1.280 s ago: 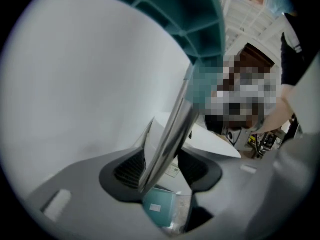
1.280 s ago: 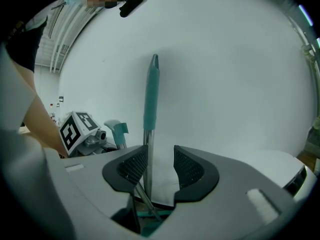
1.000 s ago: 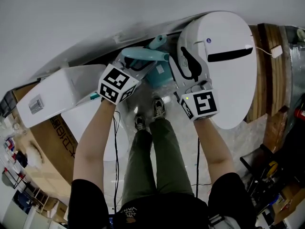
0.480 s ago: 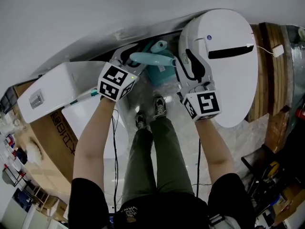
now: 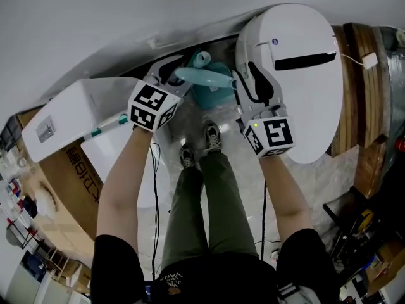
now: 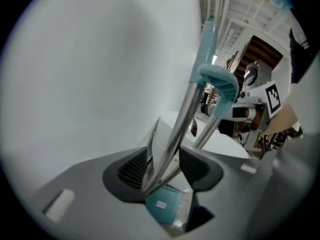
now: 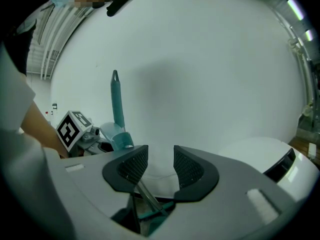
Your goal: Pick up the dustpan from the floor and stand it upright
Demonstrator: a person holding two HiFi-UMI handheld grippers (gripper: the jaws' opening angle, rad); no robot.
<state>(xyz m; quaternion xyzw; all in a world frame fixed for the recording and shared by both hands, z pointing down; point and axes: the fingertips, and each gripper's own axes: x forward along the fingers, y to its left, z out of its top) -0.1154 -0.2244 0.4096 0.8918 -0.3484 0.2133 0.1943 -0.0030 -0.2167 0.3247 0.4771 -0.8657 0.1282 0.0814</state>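
Observation:
The teal dustpan (image 5: 216,96) stands by the wall in front of my feet, its long handle (image 5: 204,76) rising toward me. In the left gripper view the handle's metal rods (image 6: 176,129) run up between the pads to a teal grip (image 6: 220,81), with the pan (image 6: 162,206) below. My left gripper (image 5: 169,75) (image 6: 165,166) is shut on those rods. My right gripper (image 5: 248,84) (image 7: 160,166) hangs just right of the handle (image 7: 117,104), jaws apart, with only the white wall between the pads. A thin rod (image 7: 146,196) shows under its jaws.
A big white oval appliance (image 5: 304,94) stands close on the right. A white box (image 5: 69,122) and a cardboard carton (image 5: 66,185) lie on the left. Wooden boards (image 5: 361,106) are far right. My shoes (image 5: 212,141) are just behind the pan, and the white wall is ahead.
The dustpan handle and the left gripper have barely shifted. The right gripper has edged a little toward the handle. Neither gripper's jaws have changed.

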